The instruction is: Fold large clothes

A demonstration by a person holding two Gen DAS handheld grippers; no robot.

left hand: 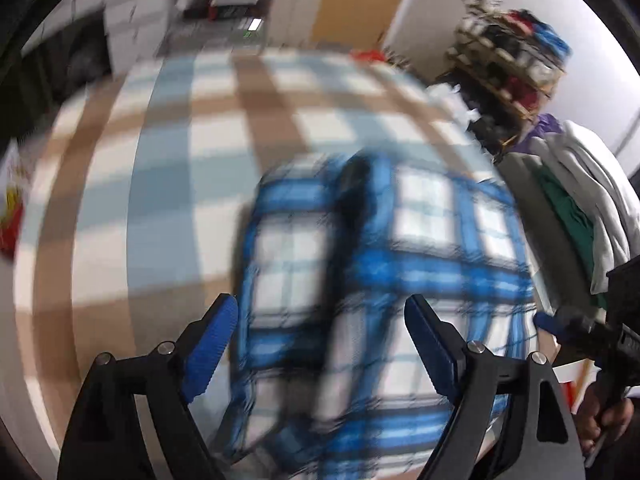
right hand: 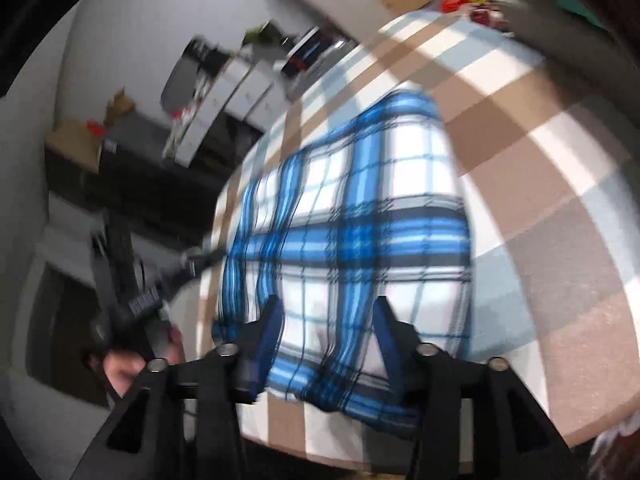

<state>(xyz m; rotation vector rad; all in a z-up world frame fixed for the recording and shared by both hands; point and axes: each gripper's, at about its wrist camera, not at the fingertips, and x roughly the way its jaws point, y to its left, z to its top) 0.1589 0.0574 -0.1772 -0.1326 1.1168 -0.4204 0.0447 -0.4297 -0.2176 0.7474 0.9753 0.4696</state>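
Both grippers stand open over the plaid garment (right hand: 352,232) – left gripper (left hand: 320,344) and right gripper (right hand: 328,340) each straddle its near edge low in frame, holding nothing – its length running up the checked table (right hand: 540,184)

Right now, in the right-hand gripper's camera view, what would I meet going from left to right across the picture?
The other hand's black gripper at the left edge → the blue and white plaid garment in the middle → bare beige-and-blue checked cloth covering the table on the right.
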